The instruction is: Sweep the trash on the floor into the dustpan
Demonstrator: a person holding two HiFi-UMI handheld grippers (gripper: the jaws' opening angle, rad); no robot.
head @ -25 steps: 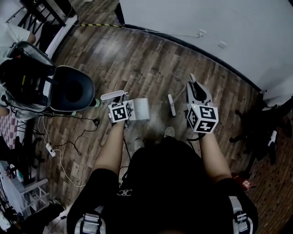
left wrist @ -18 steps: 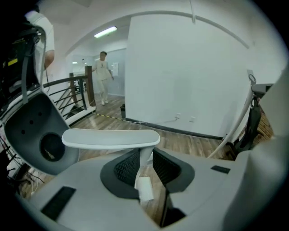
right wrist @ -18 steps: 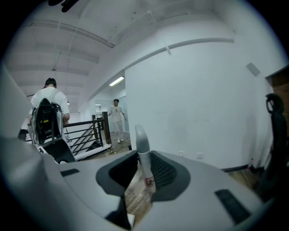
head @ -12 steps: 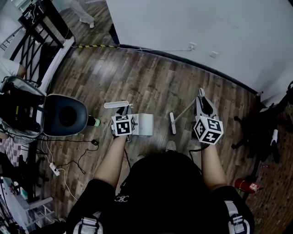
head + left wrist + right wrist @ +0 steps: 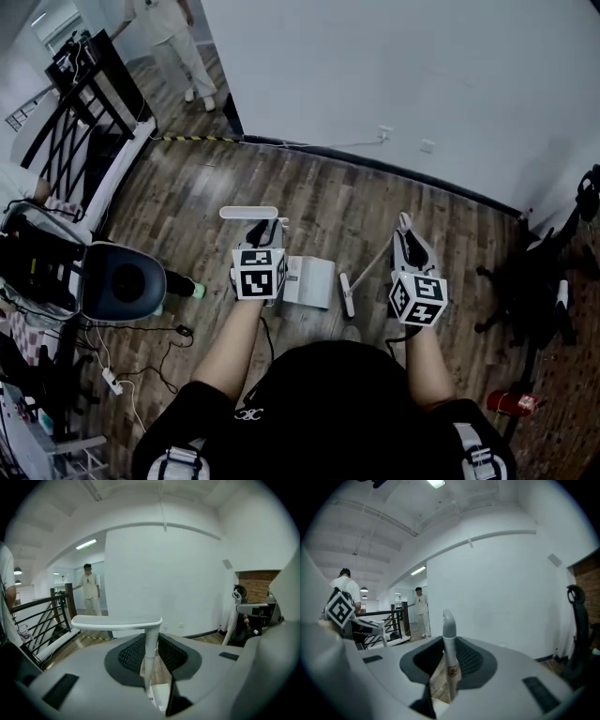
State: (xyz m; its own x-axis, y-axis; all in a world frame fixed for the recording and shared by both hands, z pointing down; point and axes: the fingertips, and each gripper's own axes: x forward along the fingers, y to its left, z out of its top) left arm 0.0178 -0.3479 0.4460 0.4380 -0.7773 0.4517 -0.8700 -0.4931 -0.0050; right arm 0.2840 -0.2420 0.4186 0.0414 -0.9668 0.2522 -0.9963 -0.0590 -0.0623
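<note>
My left gripper (image 5: 259,232) is shut on the stem of the dustpan's white T-shaped handle (image 5: 248,213). The white dustpan (image 5: 309,281) hangs just right of it over the wood floor. In the left gripper view the handle (image 5: 117,620) stands upright between the jaws of the left gripper (image 5: 152,662). My right gripper (image 5: 406,236) is shut on the broom's stick; the broom head (image 5: 346,294) sits beside the dustpan's right edge. In the right gripper view the right gripper (image 5: 449,668) clamps the broom's grey-tipped handle (image 5: 448,626). No trash shows on the floor.
A black office chair (image 5: 123,281) stands left, with a green object (image 5: 199,291), cables and a power strip (image 5: 112,381) by it. Black railing (image 5: 82,122) is at far left, a person (image 5: 178,37) beyond. The white wall (image 5: 394,66) is ahead; a black chair base (image 5: 525,281) is right.
The head view has tilted up toward the wall and the chair has slid left in it. Both grippers kept their hold. The broom head now sits closer to the dustpan.
</note>
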